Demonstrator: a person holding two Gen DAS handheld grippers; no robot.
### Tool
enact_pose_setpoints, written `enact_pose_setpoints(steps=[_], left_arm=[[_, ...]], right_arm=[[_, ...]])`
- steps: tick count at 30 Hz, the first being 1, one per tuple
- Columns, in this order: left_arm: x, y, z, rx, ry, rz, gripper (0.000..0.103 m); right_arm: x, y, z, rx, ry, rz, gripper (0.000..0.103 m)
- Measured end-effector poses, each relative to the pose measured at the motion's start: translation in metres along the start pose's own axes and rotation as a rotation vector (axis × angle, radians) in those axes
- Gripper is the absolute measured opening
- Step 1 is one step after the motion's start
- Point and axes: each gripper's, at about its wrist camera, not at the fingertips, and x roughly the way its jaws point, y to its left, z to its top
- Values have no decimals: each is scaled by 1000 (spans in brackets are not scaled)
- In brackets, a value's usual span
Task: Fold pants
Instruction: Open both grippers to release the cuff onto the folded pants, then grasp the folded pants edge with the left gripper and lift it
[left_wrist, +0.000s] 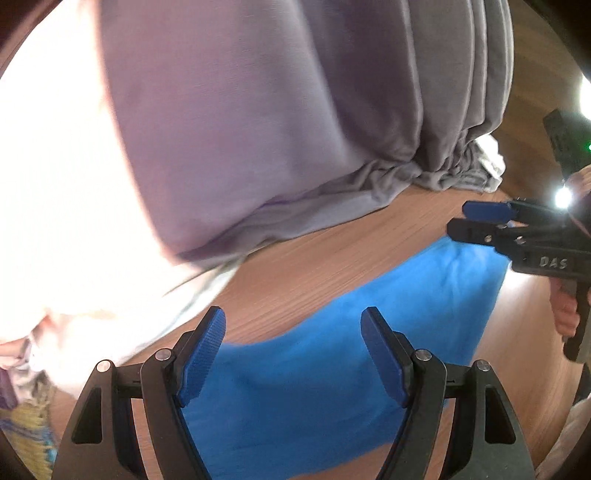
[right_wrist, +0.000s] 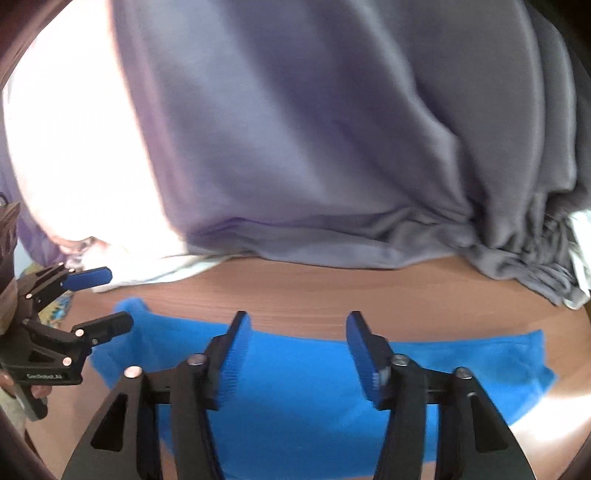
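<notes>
While both views were blurred by motion, the blue pants could be made out lying flat across the wooden surface, spread sideways beneath both grippers.

Left gripper: fingers spread wide, nothing between them, poised over the pants with the blue cloth showing in the gap. Contact with the cloth could not be judged. In the right wrist view the same gripper appeared at the left edge, fingers apart, over the end of the pants, held by a hand only partly in frame.

Right gripper: fingers also wide apart and empty, above the middle stretch of the pants near their far edge. In the left wrist view it sat at the right, seen side-on over the far end of the blue cloth, with the holding hand below it.

A grey curtain hung behind the surface, its gathered lower edge bunched on the wood, well apart from the pants. Left of the curtain the picture was washed out to white by strong light. A patterned yellow and blue cloth showed at the lower left of the left wrist view.
</notes>
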Motion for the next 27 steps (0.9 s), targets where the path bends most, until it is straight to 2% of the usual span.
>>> enact_pose_setpoints(steps=[2, 6, 9, 14, 20, 25, 27], left_arm=[[-1, 28, -11, 6, 24, 4, 75], [2, 69, -29, -2, 54, -38, 75], [13, 95, -39, -22, 70, -99, 75], [47, 131, -52, -94, 85, -255, 74], [97, 159, -64, -164, 125, -457, 73], [120, 161, -70, -173, 154, -585, 73], [126, 159, -72, -174, 168, -628, 69]], right_arm=[[5, 24, 1, -12, 1, 18, 57], [25, 70, 1, -32, 27, 55, 57], [40, 101, -2, -42, 51, 74, 57], [64, 135, -6, -40, 88, 71, 57], [90, 152, -12, -9, 132, -3, 57], [97, 164, -18, 3, 149, -60, 57], [98, 167, -22, 1, 162, -67, 57]])
